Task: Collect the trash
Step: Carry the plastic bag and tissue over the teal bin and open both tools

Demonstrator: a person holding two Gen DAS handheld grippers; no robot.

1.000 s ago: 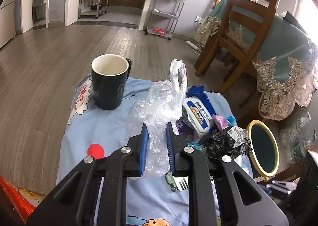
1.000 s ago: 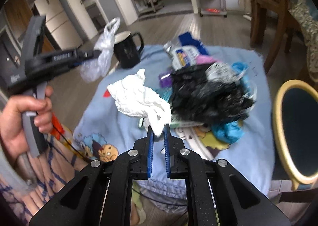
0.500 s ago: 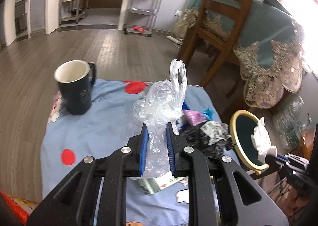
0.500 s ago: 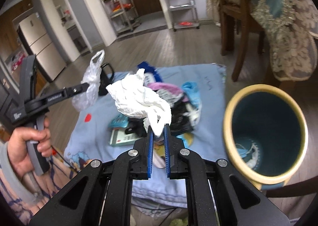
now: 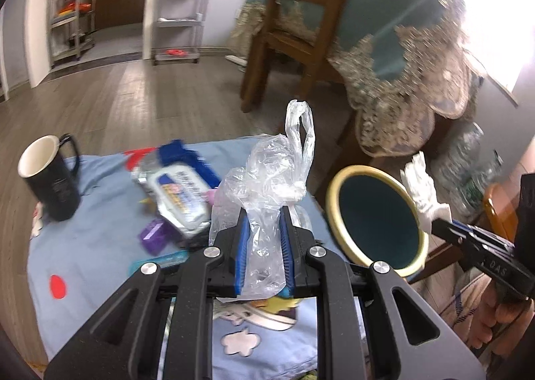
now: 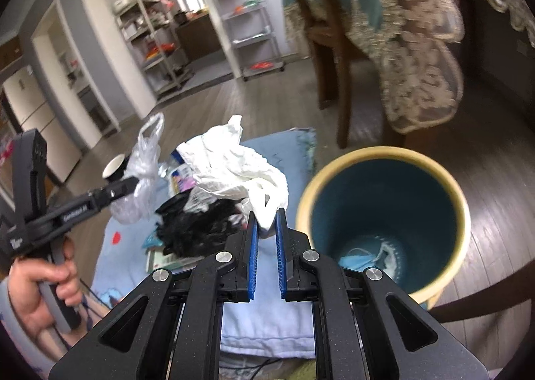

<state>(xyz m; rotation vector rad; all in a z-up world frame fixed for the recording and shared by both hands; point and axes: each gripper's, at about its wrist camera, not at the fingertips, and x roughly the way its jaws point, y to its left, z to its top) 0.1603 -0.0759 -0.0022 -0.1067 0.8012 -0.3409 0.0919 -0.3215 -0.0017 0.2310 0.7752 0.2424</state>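
My left gripper (image 5: 264,216) is shut on a crumpled clear plastic bag (image 5: 271,172), held above the blue cloth (image 5: 93,246). My right gripper (image 6: 265,216) is shut on a crumpled white tissue (image 6: 234,159), just left of the bin's rim. The teal bin with a cream rim (image 6: 461,212) stands open at the right, with a blue mask (image 6: 364,256) at its bottom. In the left wrist view the bin (image 5: 337,186) lies right of the bag, and the right gripper (image 5: 448,222) holds the tissue (image 5: 423,189) at its far rim.
On the cloth lie a wet-wipes pack (image 5: 180,199), a purple wrapper (image 5: 155,234), a crumpled black bag (image 6: 197,226) and a dark mug (image 5: 50,179). A wooden chair (image 5: 294,22) and a table with a lace cloth (image 5: 401,55) stand behind the bin.
Both grippers have swung right, away from the trash pile and toward the bin. Each keeps its hold, the left on the plastic bag, the right on the tissue.
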